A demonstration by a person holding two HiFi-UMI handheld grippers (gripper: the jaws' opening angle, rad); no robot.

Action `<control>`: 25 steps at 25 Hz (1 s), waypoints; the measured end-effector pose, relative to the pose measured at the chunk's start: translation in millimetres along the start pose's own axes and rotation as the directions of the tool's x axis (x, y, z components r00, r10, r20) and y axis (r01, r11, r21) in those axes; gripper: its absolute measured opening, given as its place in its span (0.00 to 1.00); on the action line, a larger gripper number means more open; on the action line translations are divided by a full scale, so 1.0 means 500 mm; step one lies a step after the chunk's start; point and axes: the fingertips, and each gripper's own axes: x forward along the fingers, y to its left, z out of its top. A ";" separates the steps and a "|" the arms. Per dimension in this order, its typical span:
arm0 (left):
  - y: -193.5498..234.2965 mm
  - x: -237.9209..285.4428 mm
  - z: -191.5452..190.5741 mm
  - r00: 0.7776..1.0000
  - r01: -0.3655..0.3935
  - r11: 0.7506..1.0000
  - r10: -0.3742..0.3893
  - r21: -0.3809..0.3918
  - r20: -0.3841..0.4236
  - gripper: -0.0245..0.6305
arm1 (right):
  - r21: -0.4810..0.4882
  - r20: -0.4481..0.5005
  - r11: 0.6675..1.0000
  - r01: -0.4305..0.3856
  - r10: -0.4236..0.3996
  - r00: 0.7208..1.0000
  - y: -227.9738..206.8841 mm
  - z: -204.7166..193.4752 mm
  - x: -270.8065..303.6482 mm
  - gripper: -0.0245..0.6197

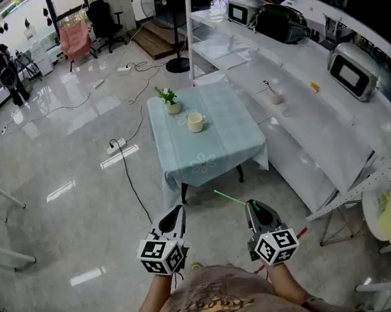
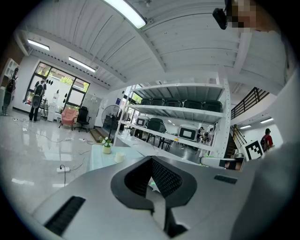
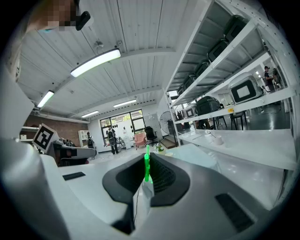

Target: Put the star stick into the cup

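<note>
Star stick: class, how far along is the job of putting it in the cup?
Done: the right gripper is shut on the star stick. In hand: the stick is held in the air, short of the table. Left: carrying it over to the cup on that table and putting it in.

Centre frame, a small surface (image 1: pixel 213 153) stands on the floor, with a cup (image 1: pixel 195 122) near its middle and a potted plant (image 1: pixel 170 99) behind the cup, toward the far left corner. A long shelf unit (image 1: pixel 321 135) carrying microwaves (image 1: pixel 351 70) runs down the right side. A power strip (image 1: pixel 116 146) lies left of the surface, and a chair (image 1: pixel 74 38) sits upper left. At bottom centre, the left gripper (image 1: pixel 177 212) and right gripper (image 1: pixel 252 207) hang side by side, the stick (image 1: pixel 228 198) between the right one's fingers (image 3: pixel 161 178).
</note>
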 end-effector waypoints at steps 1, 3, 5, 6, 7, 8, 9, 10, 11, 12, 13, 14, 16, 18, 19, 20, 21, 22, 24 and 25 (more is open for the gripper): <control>0.002 0.000 0.000 1.000 -0.002 1.000 0.002 -0.002 0.000 0.07 | -0.001 -0.002 1.000 -0.005 0.005 1.000 0.003 -0.001 0.004 0.06; 0.006 -0.001 0.001 1.000 -0.004 1.000 0.004 -0.006 0.000 0.07 | -0.005 -0.005 1.000 -0.012 0.012 1.000 0.009 -0.002 0.010 0.06; 0.009 0.000 0.003 1.000 0.000 1.000 0.000 -0.006 0.000 0.07 | -0.008 -0.008 1.000 -0.012 0.011 1.000 0.013 -0.004 0.016 0.06; 0.010 0.000 0.005 1.000 0.002 1.000 -0.002 -0.006 0.001 0.07 | -0.008 -0.008 1.000 -0.010 0.010 1.000 0.015 -0.005 0.018 0.06; 0.011 0.001 0.006 1.000 0.005 1.000 -0.005 -0.005 0.001 0.07 | -0.005 -0.007 1.000 -0.010 0.010 1.000 0.016 -0.006 0.020 0.06; 0.013 0.002 0.006 1.000 0.009 1.000 -0.009 -0.004 0.001 0.07 | 0.000 -0.005 1.000 -0.010 0.010 1.000 0.018 -0.008 0.023 0.06; 0.015 0.004 0.006 1.000 0.012 1.000 -0.012 -0.004 0.001 0.07 | 0.004 -0.003 1.000 -0.010 0.010 1.000 0.020 -0.009 0.025 0.07; 0.017 0.005 0.006 1.000 0.016 1.000 -0.016 -0.003 0.001 0.07 | 0.004 -0.002 1.000 -0.008 0.008 1.000 0.022 -0.010 0.028 0.07; 0.020 0.007 0.007 1.000 0.020 1.000 -0.020 -0.003 0.001 0.07 | 0.001 -0.002 1.000 -0.004 0.004 1.000 0.023 -0.011 0.031 0.07; 0.024 0.009 0.008 1.000 0.023 1.000 -0.023 -0.001 0.002 0.07 | -0.003 -0.003 1.000 0.003 -0.003 1.000 0.024 -0.013 0.035 0.07; 0.028 0.011 0.009 1.000 0.027 1.000 -0.027 0.000 0.002 0.07 | -0.007 -0.004 1.000 0.010 -0.010 1.000 0.023 -0.014 0.039 0.07; 0.032 0.012 0.009 1.000 0.031 1.000 -0.031 0.002 0.003 0.07 | -0.010 -0.005 1.000 0.018 -0.019 1.000 0.024 -0.016 0.042 0.07; 0.038 0.014 0.008 0.999 0.044 0.999 -0.044 0.006 0.002 0.07 | -0.014 -0.002 0.999 0.033 -0.033 0.999 0.026 -0.020 0.047 0.07; 0.044 0.017 0.008 0.998 0.063 0.998 -0.063 0.010 0.000 0.07 | -0.013 0.006 0.999 0.045 -0.045 0.999 0.030 -0.023 0.051 0.07; 0.048 0.019 0.008 0.997 0.073 0.997 -0.073 0.013 0.000 0.07 | -0.013 0.011 0.999 0.050 -0.050 0.999 0.032 -0.024 0.054 0.07; 0.051 0.021 0.007 0.997 0.082 0.997 -0.082 0.016 -0.002 0.07 | -0.014 0.014 0.998 0.055 -0.055 0.998 0.033 -0.025 0.057 0.07; 0.054 0.022 0.004 0.996 0.088 0.996 -0.088 0.017 -0.004 0.07 | -0.016 0.014 0.998 0.059 -0.059 0.998 0.034 -0.028 0.059 0.07; 0.059 0.023 0.001 0.996 0.092 0.996 -0.092 0.016 -0.007 0.07 | -0.020 0.010 0.998 0.062 -0.062 0.998 0.035 -0.031 0.061 0.07; 0.070 0.026 -0.003 0.995 0.096 0.995 -0.096 0.011 -0.013 0.07 | -0.026 0.004 0.997 0.068 -0.068 0.998 0.037 -0.035 0.065 0.07; 0.077 0.027 -0.003 0.995 0.098 0.995 -0.098 0.011 -0.016 0.07 | -0.026 0.005 0.997 0.071 -0.071 0.997 0.039 -0.035 0.069 0.07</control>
